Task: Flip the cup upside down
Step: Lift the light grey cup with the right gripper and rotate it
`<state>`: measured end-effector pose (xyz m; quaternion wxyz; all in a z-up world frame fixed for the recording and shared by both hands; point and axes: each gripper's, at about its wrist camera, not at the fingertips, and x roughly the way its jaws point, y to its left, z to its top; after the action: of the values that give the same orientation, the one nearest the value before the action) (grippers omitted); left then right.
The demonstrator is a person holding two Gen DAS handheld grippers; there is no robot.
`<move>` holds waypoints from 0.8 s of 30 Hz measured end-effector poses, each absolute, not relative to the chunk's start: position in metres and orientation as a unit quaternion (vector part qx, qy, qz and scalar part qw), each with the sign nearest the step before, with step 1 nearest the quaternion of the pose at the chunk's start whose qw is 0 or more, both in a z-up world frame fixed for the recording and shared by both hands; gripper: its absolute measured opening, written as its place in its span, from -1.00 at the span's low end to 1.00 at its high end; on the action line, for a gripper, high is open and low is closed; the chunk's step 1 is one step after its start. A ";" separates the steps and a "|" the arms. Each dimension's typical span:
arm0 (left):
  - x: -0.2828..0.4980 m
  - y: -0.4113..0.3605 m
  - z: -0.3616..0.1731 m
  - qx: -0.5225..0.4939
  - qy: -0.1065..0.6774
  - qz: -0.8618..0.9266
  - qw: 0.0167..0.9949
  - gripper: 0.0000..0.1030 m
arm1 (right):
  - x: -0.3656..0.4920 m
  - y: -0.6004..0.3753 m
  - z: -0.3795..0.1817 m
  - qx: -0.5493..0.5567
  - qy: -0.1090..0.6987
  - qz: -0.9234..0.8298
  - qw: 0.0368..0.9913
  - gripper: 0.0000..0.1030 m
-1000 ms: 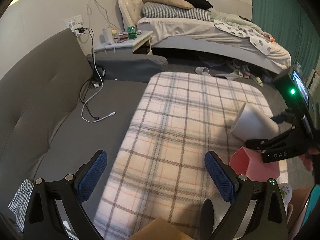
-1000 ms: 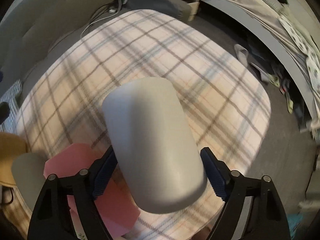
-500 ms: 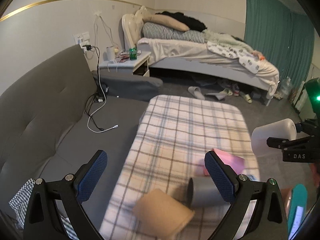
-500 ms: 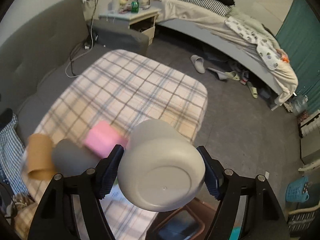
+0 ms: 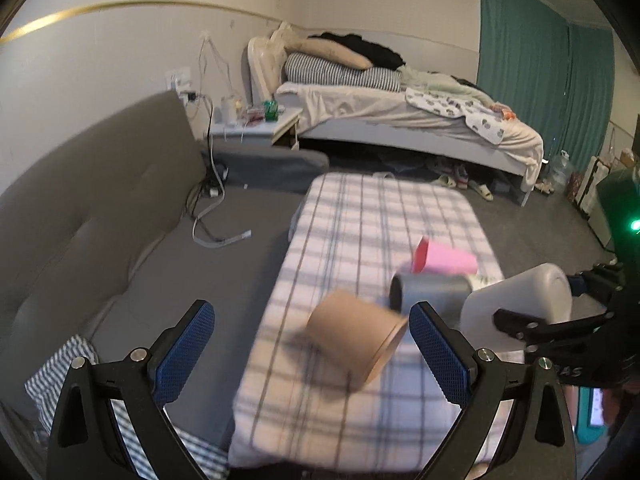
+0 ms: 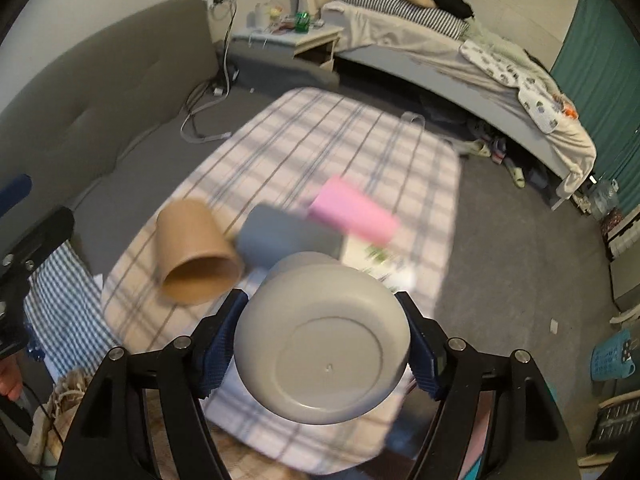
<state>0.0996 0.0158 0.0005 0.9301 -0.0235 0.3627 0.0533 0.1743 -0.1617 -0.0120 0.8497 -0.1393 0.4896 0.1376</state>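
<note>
1. The right gripper (image 6: 322,346) pinches a pale grey plastic cup (image 6: 322,354) across its body, one blue pad on each side. The cup's flat base faces the right wrist camera, so its mouth points away, toward the plaid cloth (image 6: 344,140)

2. In the left wrist view the same cup (image 5: 516,304) hangs in the air off the right edge of the cloth-covered surface, lying roughly on its side; whether it touches anything is hard to judge through the motion blur

3. The left gripper (image 5: 312,354) holds nothing. Its blue-padded fingers (image 5: 184,348) are spread wide above the near edge of the cloth

4. Three other cups lie on their sides on the cloth near its near-right corner: a tan paper cup (image 6: 194,252), a dark grey cup (image 6: 286,238) and a pink cup (image 6: 354,214)

5. Judged step: the cup is lifted and partway through its turn, not yet inverted

6. The next move likely calls for turning the right wrist further until the mouth faces straight down, then lowering the rim flat onto a bare patch of cloth away from the other cups before letting go
</note>
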 end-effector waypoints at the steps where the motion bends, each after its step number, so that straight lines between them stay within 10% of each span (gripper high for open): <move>1: 0.097 0.020 -0.004 -0.026 0.366 0.055 0.929 0.96 | 0.172 -0.157 -0.019 -0.139 0.490 0.135 0.850 0.42; 24: 0.081 0.036 -0.047 -0.038 0.394 0.053 0.917 0.96 | 0.068 -0.161 -0.109 -0.038 0.501 0.025 0.864 0.39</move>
<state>0.0815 0.0358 -0.0466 0.9166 -0.0377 0.3944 0.0535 0.0679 -0.1609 -0.1093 0.8643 -0.0375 0.5009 0.0247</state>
